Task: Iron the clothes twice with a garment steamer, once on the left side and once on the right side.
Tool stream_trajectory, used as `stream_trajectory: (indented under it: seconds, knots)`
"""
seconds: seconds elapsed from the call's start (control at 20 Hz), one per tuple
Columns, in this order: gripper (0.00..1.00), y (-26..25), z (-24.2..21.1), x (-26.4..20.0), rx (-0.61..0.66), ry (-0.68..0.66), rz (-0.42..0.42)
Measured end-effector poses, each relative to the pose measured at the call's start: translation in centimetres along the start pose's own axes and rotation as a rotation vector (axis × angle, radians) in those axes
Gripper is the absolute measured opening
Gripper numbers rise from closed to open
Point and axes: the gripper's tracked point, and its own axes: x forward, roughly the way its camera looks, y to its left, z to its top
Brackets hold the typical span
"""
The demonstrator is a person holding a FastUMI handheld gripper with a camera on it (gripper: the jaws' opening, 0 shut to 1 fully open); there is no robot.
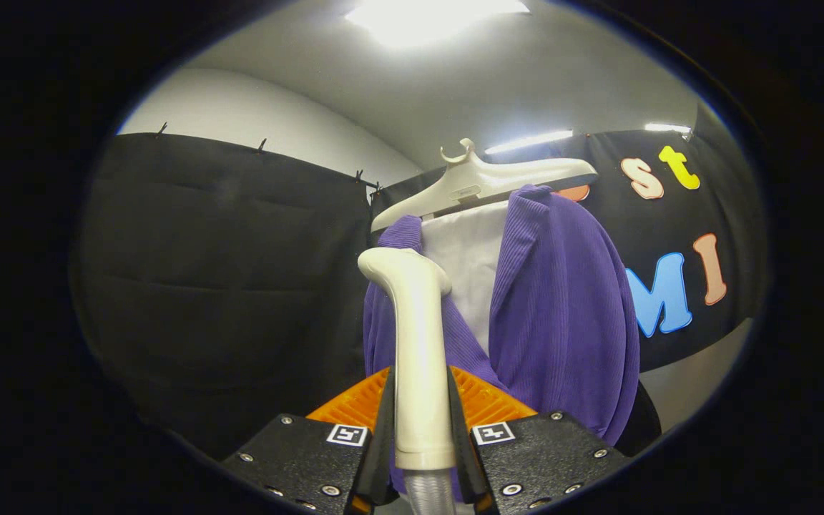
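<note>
My gripper [420,411] is shut on the handle of a cream garment steamer [415,336], which stands upright between the fingers with its grey hose leaving at the bottom. The steamer's bent head points toward the left front panel of a purple ribbed garment [562,315]. That garment hangs open on a cream hanger [483,182] over a white board [468,265]. Whether the head touches the cloth I cannot tell; it overlaps the left panel's upper part. The right panel hangs beyond the fingers, off to the right.
Black cloth walls [226,286] close off the booth behind and to both sides of the garment. A bright ceiling lamp [433,11] shines overhead. A strip of pale floor or wall [698,386] shows low to the right of the garment.
</note>
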Motion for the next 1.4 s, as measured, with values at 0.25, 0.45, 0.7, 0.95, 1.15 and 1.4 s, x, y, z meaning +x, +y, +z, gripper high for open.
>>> stream_trajectory:
  seconds: [0.25, 0.45, 0.7, 0.95, 1.15, 1.4]
  knots:
    - [0.39, 0.2, -3.0, -0.7, 0.012, 0.02, -0.011]
    - [0.39, 0.6, -5.1, -2.2, 0.001, 0.053, -0.01]
    - [0.39, 0.5, -7.9, -3.6, -0.002, 0.095, -0.02]
    - [0.39, 0.4, -10.2, -5.5, -0.016, 0.118, -0.03]
    - [0.39, 0.1, -13.6, -7.1, -0.001, 0.184, -0.045]
    - [0.39, -0.9, -17.1, -8.8, -0.007, 0.257, -0.066]
